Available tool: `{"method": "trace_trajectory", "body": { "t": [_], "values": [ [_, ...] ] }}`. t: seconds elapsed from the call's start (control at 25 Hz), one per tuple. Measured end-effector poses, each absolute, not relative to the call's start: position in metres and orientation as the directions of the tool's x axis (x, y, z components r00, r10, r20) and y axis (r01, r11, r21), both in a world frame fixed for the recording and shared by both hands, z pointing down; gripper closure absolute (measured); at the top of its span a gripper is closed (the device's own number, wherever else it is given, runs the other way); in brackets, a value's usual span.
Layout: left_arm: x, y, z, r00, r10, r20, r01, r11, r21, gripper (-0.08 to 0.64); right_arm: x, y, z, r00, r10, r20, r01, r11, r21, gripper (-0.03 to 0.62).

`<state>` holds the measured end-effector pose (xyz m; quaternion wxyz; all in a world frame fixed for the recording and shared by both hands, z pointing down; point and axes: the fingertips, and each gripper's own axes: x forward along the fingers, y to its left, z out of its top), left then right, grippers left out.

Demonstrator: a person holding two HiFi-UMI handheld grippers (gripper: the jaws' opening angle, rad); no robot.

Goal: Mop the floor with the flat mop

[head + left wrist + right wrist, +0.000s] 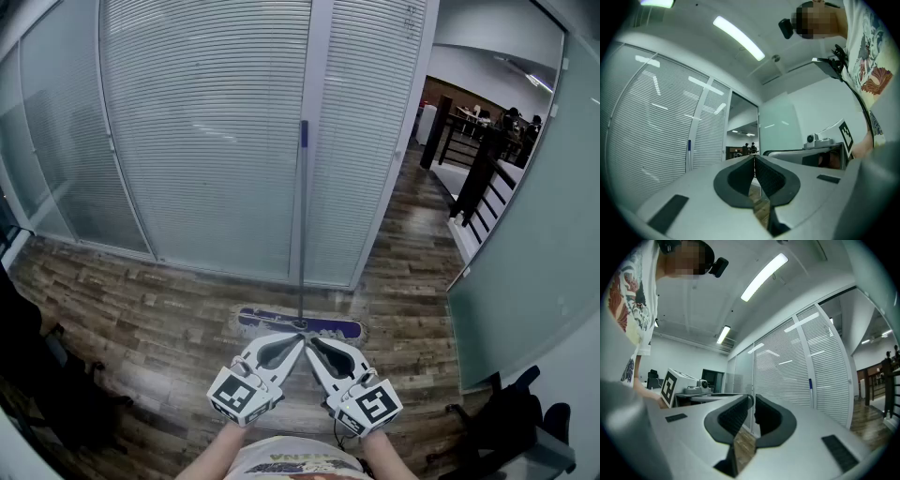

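Observation:
The flat mop (301, 234) stands upright against the blind-covered glass wall. Its purple head (300, 324) lies flat on the wood floor, and its thin grey handle has a blue grip near the top. Both grippers are held side by side just in front of the mop head, tips angled toward each other. My left gripper (296, 343) is shut with nothing between its jaws, and so is my right gripper (315, 344). The mop handle (688, 152) shows left of the left gripper (754, 157). The same handle (812, 392) shows right of the right gripper (753, 398).
A glass partition with white blinds (206, 131) runs across the back. A frosted glass panel (534, 234) stands at the right, with a dark railing (473, 164) and a corridor beyond it. Dark chairs sit at the lower left (37, 375) and lower right (511, 417).

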<state>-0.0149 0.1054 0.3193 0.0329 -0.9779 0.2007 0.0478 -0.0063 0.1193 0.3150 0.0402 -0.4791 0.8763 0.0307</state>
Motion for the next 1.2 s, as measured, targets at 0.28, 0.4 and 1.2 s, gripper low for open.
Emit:
{"method": "trace_trajectory", "body": {
  "t": [0.28, 0.4, 1.2],
  "values": [
    [-0.022, 0.100, 0.321, 0.918, -0.383, -0.103, -0.389, -0.921, -0.038, 0.548, -0.014, 0.114, 0.316, -0.532, -0.842, -0.089, -0.846, 0.532, 0.033, 0.532],
    [-0.029, 0.095, 0.325, 0.913, -0.396, -0.093, -0.401, -0.915, -0.035, 0.548, -0.021, 0.108, 0.320, -0.523, -0.850, -0.071, -0.852, 0.523, 0.012, 0.532],
    [-0.067, 0.031, 0.368, 0.913, -0.408, -0.029, -0.404, -0.910, 0.091, 0.548, -0.060, 0.044, 0.362, -0.560, -0.827, 0.054, -0.829, 0.557, -0.057, 0.535]
  ]
}}
